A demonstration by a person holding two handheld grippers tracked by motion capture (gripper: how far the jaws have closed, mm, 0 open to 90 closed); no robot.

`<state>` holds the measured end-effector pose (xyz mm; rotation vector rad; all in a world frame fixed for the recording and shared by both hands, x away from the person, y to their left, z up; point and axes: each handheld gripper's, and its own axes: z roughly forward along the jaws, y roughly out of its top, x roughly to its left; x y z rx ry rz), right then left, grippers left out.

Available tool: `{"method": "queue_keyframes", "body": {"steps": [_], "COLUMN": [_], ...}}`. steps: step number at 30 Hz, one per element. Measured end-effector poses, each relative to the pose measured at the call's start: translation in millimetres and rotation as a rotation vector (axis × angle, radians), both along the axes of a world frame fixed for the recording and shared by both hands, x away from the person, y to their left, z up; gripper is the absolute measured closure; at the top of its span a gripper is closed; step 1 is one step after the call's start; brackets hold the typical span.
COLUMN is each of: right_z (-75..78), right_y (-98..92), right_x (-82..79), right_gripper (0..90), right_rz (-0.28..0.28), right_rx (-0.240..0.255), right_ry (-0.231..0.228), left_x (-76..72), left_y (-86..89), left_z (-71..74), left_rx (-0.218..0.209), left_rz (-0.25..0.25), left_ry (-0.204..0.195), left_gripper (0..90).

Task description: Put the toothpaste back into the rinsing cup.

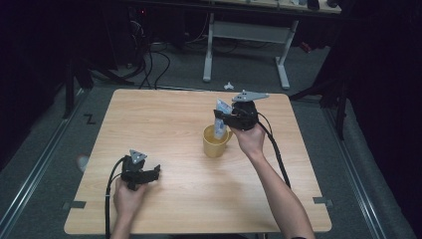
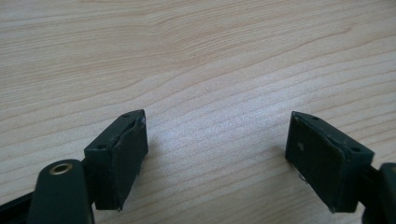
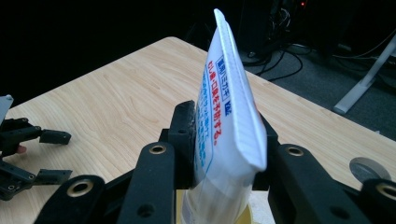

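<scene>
Left gripper [image 1: 149, 174] jaws gape wide over bare table [image 1: 174, 124]; right gripper [image 3: 224, 144] jaws clamp a tube [image 3: 229, 116] standing in the yellow mug [image 1: 215, 142].

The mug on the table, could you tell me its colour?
Yellow; the mug shows best in the high view.

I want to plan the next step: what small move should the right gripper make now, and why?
Probably lower the tube a little further, then open the jaws. The right gripper is shut on it, and its lower end sits already inside the yellow mug. The left gripper lies open, apart.
</scene>
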<state>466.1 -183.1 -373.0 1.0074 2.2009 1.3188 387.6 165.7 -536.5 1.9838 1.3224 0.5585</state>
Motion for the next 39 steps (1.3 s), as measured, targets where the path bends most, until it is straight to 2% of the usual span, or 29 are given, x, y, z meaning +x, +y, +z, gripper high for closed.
{"method": "queue_keyframes", "body": {"steps": [12,26,32,37,39], "right_z": [-10.7,-28.7,-41.0,-44.6,-45.2], "right_y": [8.3,14.1,15.5,14.8,16.1], "right_x": [4.9,10.5,10.7,11.5,11.4], "right_gripper": [69.9,69.8,69.8,69.8,69.8], "right_rz": [-0.005,-0.017,-0.022,-0.025,-0.021], "right_rx": [-0.036,-0.049,-0.05,-0.04,-0.05], "right_ry": [0.008,0.038,0.053,0.062,0.061], "left_x": [0.0,0.0,0.0,0.0,0.0], "left_y": [0.0,0.3,0.2,0.1,0.1], "left_z": [-0.1,0.0,0.0,0.0,0.0], "left_rx": [0.0,0.0,0.001,0.001,0.001], "left_rz": [0.001,-0.001,-0.001,-0.001,-0.001], "left_ry": [-0.001,0.001,0.0,0.001,0.001], "left_gripper": [21.3,21.3,21.3,21.3,21.3]}}
